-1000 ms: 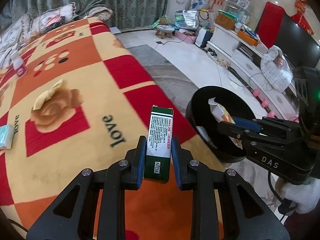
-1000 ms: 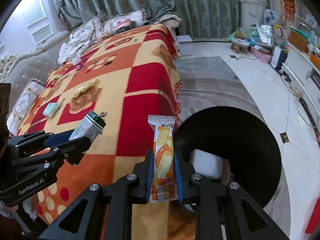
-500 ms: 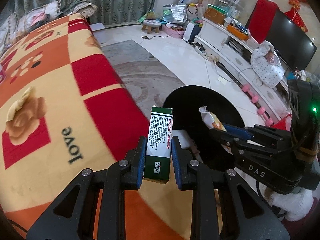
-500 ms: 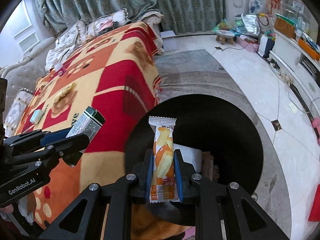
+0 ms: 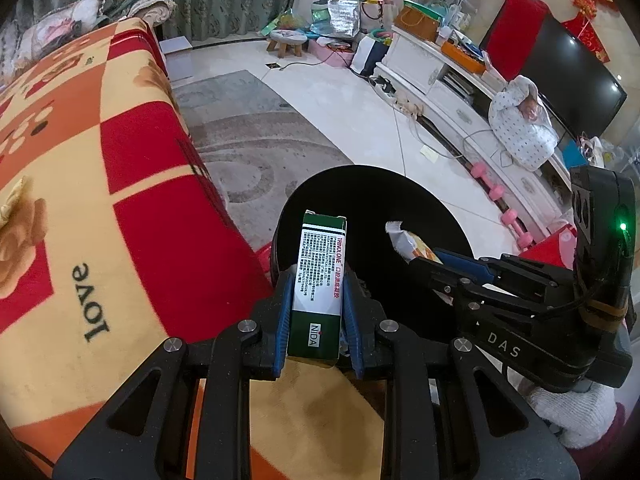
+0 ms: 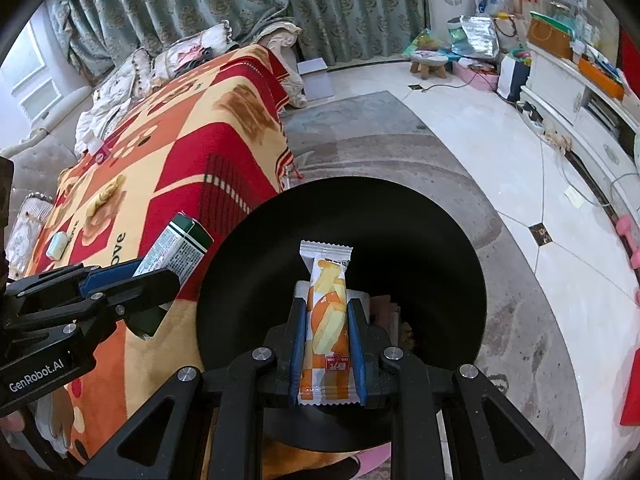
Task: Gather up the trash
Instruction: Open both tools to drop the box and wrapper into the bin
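Trash fills both of my tongs. My left tongs point(image 5: 316, 312) are clamped on a green and white rectangular cardboard box point(image 5: 318, 284), standing upright between the blue pads, its top end pointing to 12 o'clock in the left wrist view. Past it, from 12 to 2 o'clock, sits the round black plastic trash bin point(image 5: 360, 192) on the grey patterned rug point(image 5: 248, 148). My right tongs point(image 6: 327, 330) grip an orange and yellow plastic snack wrapper point(image 6: 326, 316), upright too, right over the bin's dark mouth point(image 6: 420, 240); pale bits of trash lie inside the bin just behind the wrapper. The red, orange and cream checked blanket point(image 6: 192, 160) spreads at 9 to 11 o'clock in the right wrist view, touching the bin's rim, with small scraps on it far back.
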